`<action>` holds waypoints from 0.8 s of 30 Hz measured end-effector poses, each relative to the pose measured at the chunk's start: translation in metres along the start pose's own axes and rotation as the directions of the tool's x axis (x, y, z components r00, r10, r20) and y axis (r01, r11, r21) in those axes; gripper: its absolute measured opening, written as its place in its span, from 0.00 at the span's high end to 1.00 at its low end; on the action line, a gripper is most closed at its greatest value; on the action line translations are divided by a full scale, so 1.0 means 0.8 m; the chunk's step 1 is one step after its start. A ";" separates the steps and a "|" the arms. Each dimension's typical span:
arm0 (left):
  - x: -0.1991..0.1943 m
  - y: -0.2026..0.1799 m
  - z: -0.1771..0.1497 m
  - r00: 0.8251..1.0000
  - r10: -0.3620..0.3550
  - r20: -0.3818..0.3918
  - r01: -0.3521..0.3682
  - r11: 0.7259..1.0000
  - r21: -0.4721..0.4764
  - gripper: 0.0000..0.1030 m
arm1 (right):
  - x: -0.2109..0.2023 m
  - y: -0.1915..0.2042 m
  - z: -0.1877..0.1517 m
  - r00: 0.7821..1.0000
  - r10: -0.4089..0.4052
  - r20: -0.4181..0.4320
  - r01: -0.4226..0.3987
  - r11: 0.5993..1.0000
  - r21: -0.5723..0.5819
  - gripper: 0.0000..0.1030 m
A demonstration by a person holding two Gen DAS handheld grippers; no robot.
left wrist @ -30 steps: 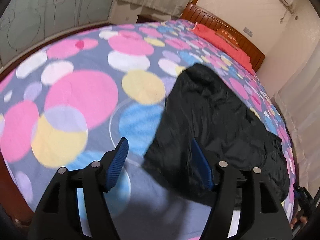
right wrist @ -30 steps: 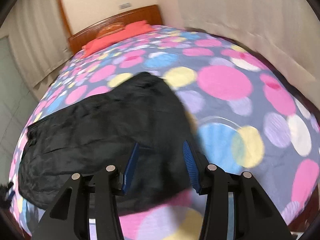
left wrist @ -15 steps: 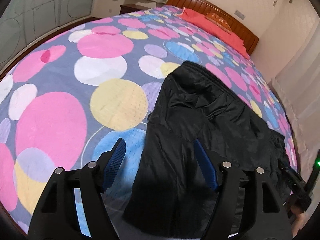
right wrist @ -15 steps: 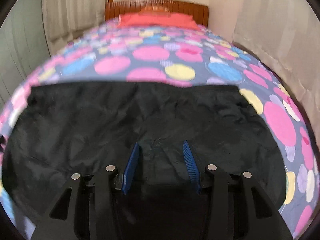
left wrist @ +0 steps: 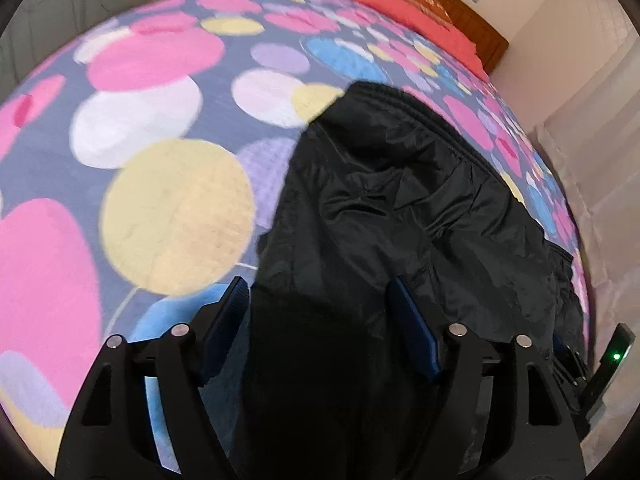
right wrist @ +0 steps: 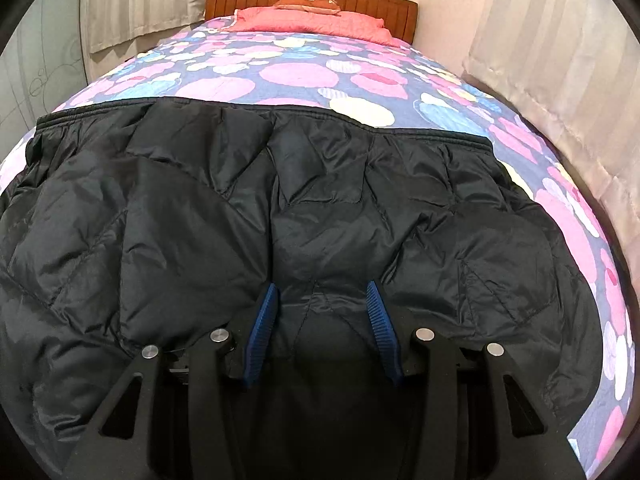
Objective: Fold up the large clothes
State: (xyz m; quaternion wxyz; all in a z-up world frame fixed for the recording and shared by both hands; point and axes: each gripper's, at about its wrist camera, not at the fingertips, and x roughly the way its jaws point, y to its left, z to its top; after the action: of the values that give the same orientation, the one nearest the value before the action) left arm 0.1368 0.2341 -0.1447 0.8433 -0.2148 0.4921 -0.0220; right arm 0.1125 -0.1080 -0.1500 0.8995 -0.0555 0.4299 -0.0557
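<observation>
Across the bed's (right wrist: 360, 76) near end lies the black jacket (right wrist: 320, 200). Both claws have dropped closer above it: left claw (left wrist: 320, 312) opening wider, right claw (right wrist: 322, 316) apart, neither gripping yet, so folding has yet to begin.

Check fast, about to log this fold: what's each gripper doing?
Left gripper: jaws opening, black jacket between them, ungripped.
Right gripper: open over the jacket.

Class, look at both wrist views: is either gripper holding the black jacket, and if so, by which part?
Neither. The left gripper is opening over the black jacket, near its side edge; the right gripper hovers open above the jacket's middle. No pads press on fabric.
</observation>
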 end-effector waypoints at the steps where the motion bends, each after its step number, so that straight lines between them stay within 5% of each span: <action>1: 0.005 0.003 0.001 1.000 -0.012 -0.016 0.012 1.000 -0.006 0.21 | 0.000 0.000 0.000 1.000 0.000 0.002 0.000 1.000 0.001 0.54; 5: 0.023 0.026 0.013 0.991 -0.098 -0.085 0.093 0.994 -0.063 0.17 | 0.001 0.001 -0.001 1.000 0.001 0.005 -0.001 1.000 0.003 0.54; 8: 0.028 0.018 0.014 0.989 -0.093 -0.118 0.097 0.995 0.025 0.18 | 0.001 0.000 -0.002 1.000 0.001 0.007 -0.001 1.000 0.004 0.54; 13: 0.031 0.013 0.001 0.978 -0.164 -0.127 0.172 0.984 0.049 0.55 | 0.001 -0.001 -0.001 1.000 0.004 0.016 -0.004 1.000 0.012 0.54; 16: 0.029 0.013 -0.005 0.970 -0.208 -0.129 0.212 0.977 0.022 0.67 | 0.002 -0.002 -0.001 1.000 0.006 0.019 -0.007 1.000 0.015 0.54; 24: 0.014 0.011 -0.005 0.971 -0.214 -0.108 0.221 0.973 0.062 0.79 | 0.002 -0.003 -0.001 1.000 0.008 0.021 -0.009 1.000 0.014 0.54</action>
State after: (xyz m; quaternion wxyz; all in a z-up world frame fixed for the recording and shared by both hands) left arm 0.1375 0.2383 -0.1589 0.8172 -0.2352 0.5063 -0.1432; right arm 0.1130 -0.1107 -0.1516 0.9044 -0.0477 0.4204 -0.0543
